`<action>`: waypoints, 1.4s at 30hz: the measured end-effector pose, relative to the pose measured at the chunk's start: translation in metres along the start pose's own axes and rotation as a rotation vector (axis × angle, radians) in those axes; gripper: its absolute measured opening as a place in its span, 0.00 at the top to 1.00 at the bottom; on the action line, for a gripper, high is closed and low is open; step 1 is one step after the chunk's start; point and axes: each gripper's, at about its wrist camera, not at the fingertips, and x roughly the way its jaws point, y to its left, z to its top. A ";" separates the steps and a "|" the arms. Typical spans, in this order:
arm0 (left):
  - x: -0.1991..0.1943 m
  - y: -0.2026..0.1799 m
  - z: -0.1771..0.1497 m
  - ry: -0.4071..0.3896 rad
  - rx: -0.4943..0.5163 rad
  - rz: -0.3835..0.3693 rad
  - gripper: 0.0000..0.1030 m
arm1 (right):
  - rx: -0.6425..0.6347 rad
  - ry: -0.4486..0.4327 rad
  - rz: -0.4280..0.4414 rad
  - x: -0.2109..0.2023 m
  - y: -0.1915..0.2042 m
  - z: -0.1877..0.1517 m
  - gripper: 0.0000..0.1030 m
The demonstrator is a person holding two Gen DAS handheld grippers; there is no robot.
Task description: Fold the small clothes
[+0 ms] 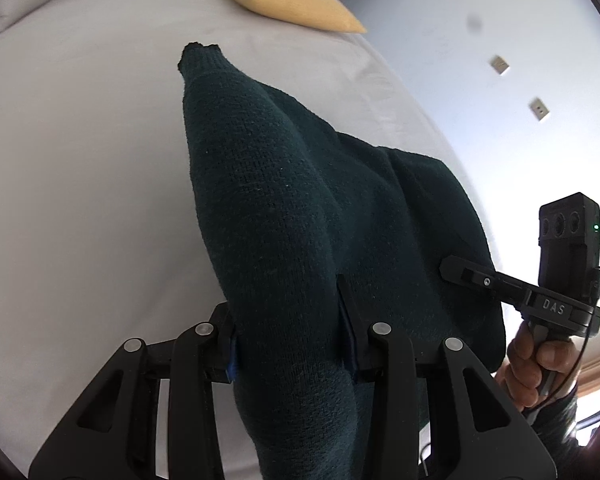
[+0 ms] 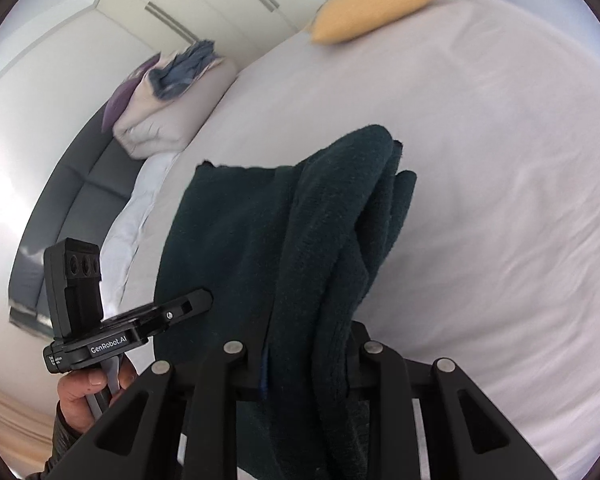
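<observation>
A dark green knitted garment (image 1: 268,168) hangs lifted over the white bed sheet (image 1: 80,160), held up at two places. In the left wrist view my left gripper (image 1: 288,312) is shut on a thick bunched fold of it, and a sleeve end points away toward the pillow. My right gripper (image 1: 472,276) grips the garment's right side, with a hand (image 1: 532,364) on its handle. In the right wrist view my right gripper (image 2: 312,340) is shut on a rolled fold of the garment (image 2: 228,232). My left gripper (image 2: 188,306) pinches the cloth's left edge.
A yellow pillow (image 1: 292,0) lies at the far end of the bed (image 2: 500,160). Folded bedding with a blue cloth on top (image 2: 172,96) sits against the grey headboard (image 2: 72,200). The wall with sockets (image 1: 539,109) runs along the bed's right side.
</observation>
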 end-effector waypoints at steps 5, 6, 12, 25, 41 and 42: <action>-0.030 0.043 -0.052 0.024 -0.054 0.016 0.66 | 0.017 0.045 0.035 0.022 0.020 -0.039 0.75; -0.031 0.048 -0.060 0.029 -0.061 0.013 0.66 | 0.028 0.050 0.042 0.025 0.021 -0.045 0.75; -0.009 0.061 -0.080 0.025 -0.082 0.010 0.64 | 0.065 0.066 0.006 0.044 0.004 -0.060 0.75; 0.006 0.090 -0.099 -0.020 -0.175 -0.012 0.33 | 0.190 0.016 0.038 0.048 -0.019 -0.059 0.57; 0.003 0.020 -0.097 -0.098 0.032 0.269 0.33 | 0.040 0.024 0.092 0.054 0.030 -0.063 0.60; 0.014 0.022 -0.095 -0.089 0.037 0.283 0.33 | 0.051 0.025 0.098 0.057 0.024 -0.064 0.62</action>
